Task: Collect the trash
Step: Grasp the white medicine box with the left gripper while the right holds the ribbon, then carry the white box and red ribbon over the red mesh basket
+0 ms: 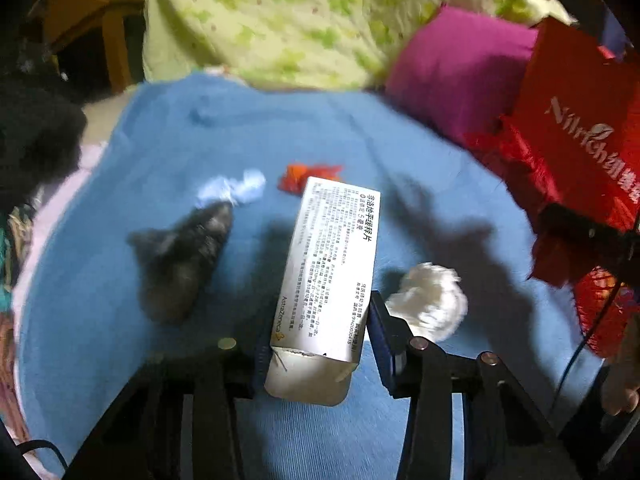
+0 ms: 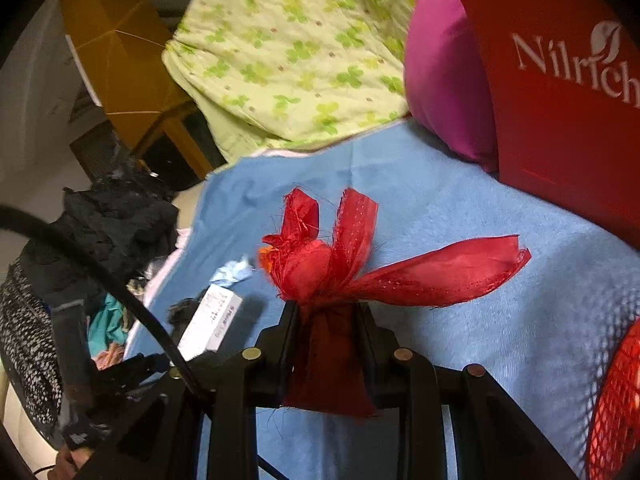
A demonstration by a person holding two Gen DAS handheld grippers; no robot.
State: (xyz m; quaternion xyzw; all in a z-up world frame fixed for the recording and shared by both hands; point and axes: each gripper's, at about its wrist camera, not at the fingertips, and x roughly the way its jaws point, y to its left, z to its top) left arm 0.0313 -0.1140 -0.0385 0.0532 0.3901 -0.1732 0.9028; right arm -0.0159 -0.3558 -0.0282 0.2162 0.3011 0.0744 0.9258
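A white medicine box [image 1: 332,280] with printed text is between the fingers of my left gripper [image 1: 320,344], both pads against its near end, and it is held a little above the blue sheet [image 1: 280,128]. On the sheet lie a white crumpled tissue [image 1: 432,304], a light blue paper wad [image 1: 236,190], an orange wrapper [image 1: 308,176] and a dark grey lump [image 1: 184,264]. My right gripper [image 2: 326,312] is shut on a knotted red fabric strip [image 2: 320,264]. A red "Nilrich" bag [image 2: 560,80] stands at the right. The box [image 2: 212,320] also shows at the lower left of the right wrist view.
A green-patterned quilt [image 1: 300,20] and a magenta pillow [image 1: 460,76] lie at the far end of the bed. Black clothes [image 2: 112,232] are piled at the left edge. Red mesh [image 2: 616,400] sits at the right, and wooden furniture [image 2: 120,60] stands beyond the bed.
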